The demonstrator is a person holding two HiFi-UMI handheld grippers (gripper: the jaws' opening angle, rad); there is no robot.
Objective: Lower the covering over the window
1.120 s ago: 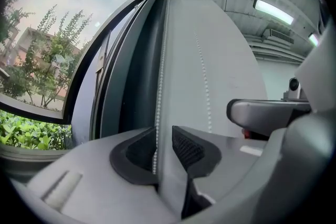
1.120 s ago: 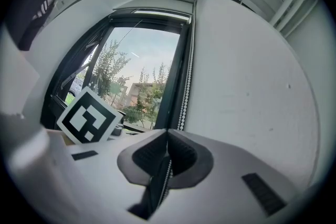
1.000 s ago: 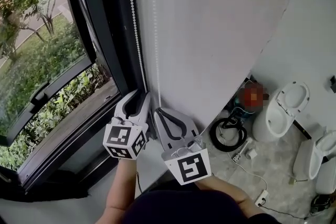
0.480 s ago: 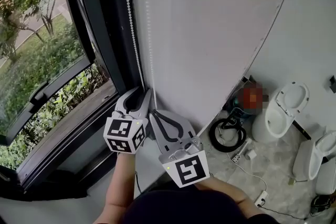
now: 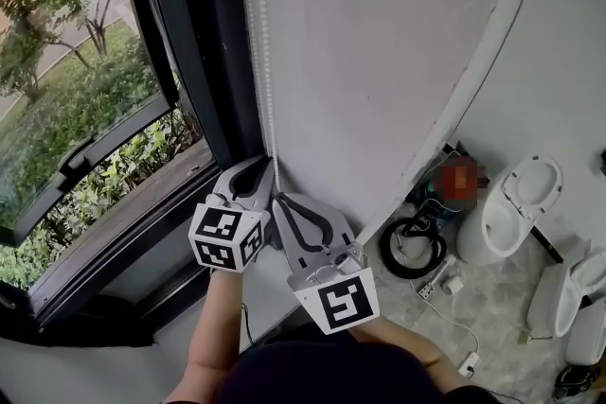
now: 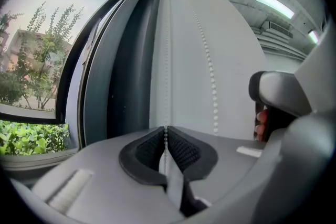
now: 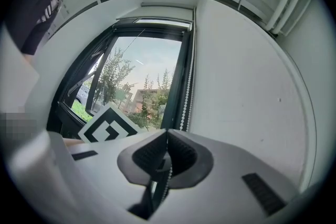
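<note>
Left hand-held gripper and right hand-held gripper are both low down by the corner where the dark window frame meets the white wall. They sit almost touching each other, left slightly above right.

The task's thing I'm working is the bead chain. It is white, made of small round beads, in two thin strands. It hangs straight down the wall edge just beside the frame and runs into the grippers.

In the left gripper view, my left jaws are closing. The ribbed black pads are nearly together, with one strand of the bead chain pinched in the slot. The second strand hangs free against the wall to its right.

In the right gripper view, my right jaws are fully together on a strand of the bead chain, with beads showing below the pads. More chain runs up along the frame.

The window glass shows trees and lawn outside.
</note>
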